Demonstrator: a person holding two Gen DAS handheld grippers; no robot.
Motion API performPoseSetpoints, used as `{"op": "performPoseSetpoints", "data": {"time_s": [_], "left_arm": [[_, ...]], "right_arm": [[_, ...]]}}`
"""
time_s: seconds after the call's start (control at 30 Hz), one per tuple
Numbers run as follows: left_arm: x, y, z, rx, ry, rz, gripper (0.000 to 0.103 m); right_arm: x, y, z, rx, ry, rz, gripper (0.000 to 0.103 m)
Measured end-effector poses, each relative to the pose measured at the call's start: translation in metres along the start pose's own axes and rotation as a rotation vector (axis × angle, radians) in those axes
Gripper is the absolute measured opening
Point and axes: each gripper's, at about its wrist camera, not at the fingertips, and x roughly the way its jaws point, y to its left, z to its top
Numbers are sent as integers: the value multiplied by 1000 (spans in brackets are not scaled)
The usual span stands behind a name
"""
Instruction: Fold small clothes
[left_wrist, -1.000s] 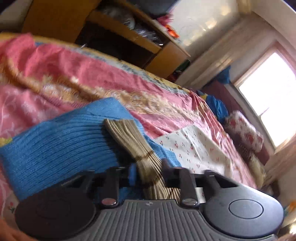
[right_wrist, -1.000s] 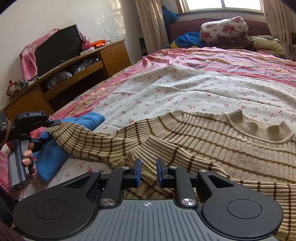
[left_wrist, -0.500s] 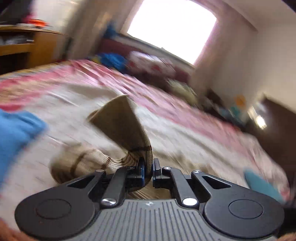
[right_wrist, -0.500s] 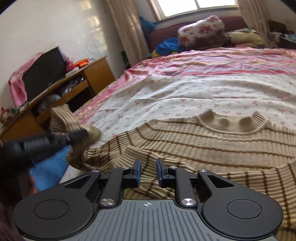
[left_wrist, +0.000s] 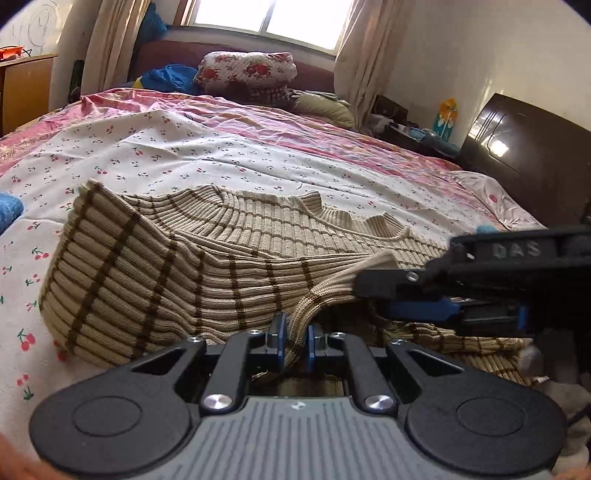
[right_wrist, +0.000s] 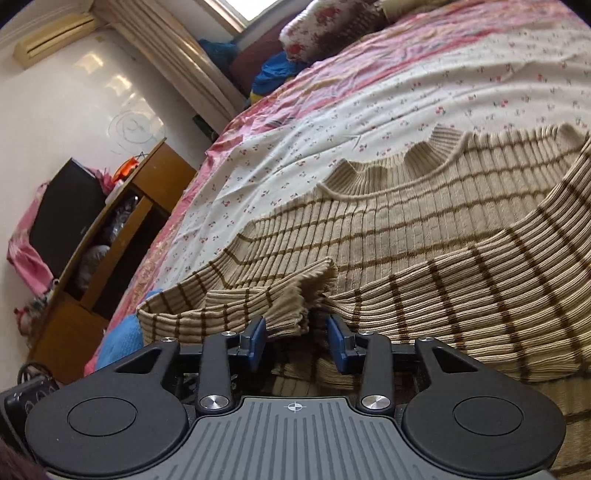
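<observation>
Sweater (left_wrist: 258, 229), one, striped beige, spread on our bed (left_wrist: 221, 155), our left gripper (left_wrist: 294, 338) clamped on one sleeve folded across it, our right gripper (right_wrist: 297, 339) open wide over its cuff, one blue garment (right_wrist: 122, 341) beside.

The left gripper (left_wrist: 294, 338) is held low and level, its jaws drawn nearly together with a strip of ribbed knit pinched between the blue pads (left_wrist: 276, 330). The right gripper (right_wrist: 297, 334) is held with its jaws parted, a clear gap being left between the blue pads (right_wrist: 338, 339). In the left wrist view the right gripper (left_wrist: 384, 295) is seen just ahead and to the right, pointed leftward across the front of the left one.
</observation>
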Motion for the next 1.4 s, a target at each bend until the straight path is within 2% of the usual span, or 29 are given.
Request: {"op": "performPoseSetpoints", "data": {"time_s": [0.23, 0.33, 0.43, 0.47, 0.53, 0.57, 0.6, 0.63, 0.8, 0.93, 1.07, 1.23, 1.33, 1.4], "left_arm": [[-3, 5, -2, -9, -2, -30, 17], [-4, 6, -3, -6, -1, -37, 17], [-4, 5, -4, -6, 1, -45, 17], [-2, 6, -3, -5, 2, -47, 17], [-2, 7, -3, -3, 3, -52, 18], [-3, 7, -3, -3, 4, -55, 19], [-3, 8, -2, -6, 3, -59, 19], [-5, 9, -2, -10, 0, -66, 20], [-25, 15, 4, -44, -93, -125, 37], [-35, 18, 8, -59, -157, -130, 43], [-29, 21, 8, -73, -149, -109, 44], [-14, 22, 9, -75, -118, -69, 44], [-13, 21, 10, -64, -113, -56, 44], [-16, 21, 12, -62, -127, -49, 45]], "right_arm": [[5, 3, 7, 65, 6, 38, 38], [1, 3, 7, 84, -3, 47, 49], [4, 3, 9, 87, 2, 12, 50], [7, 5, 9, 86, 13, -8, 49], [16, 8, 11, 82, 41, -56, 31], [19, 9, 12, 86, 51, -67, 18], [21, 9, 13, 91, 53, -65, 11], [20, 10, 15, 88, 48, -66, 8], [-11, 20, 31, 24, -56, -69, 7], [-53, 11, 42, 15, -148, -95, 7], [-86, -17, 40, 64, -200, -150, 7], [-91, -62, 25, 164, -192, -248, 7], [-89, -76, 18, 203, -187, -259, 6], [-93, -77, 17, 183, -203, -258, 6]]}}
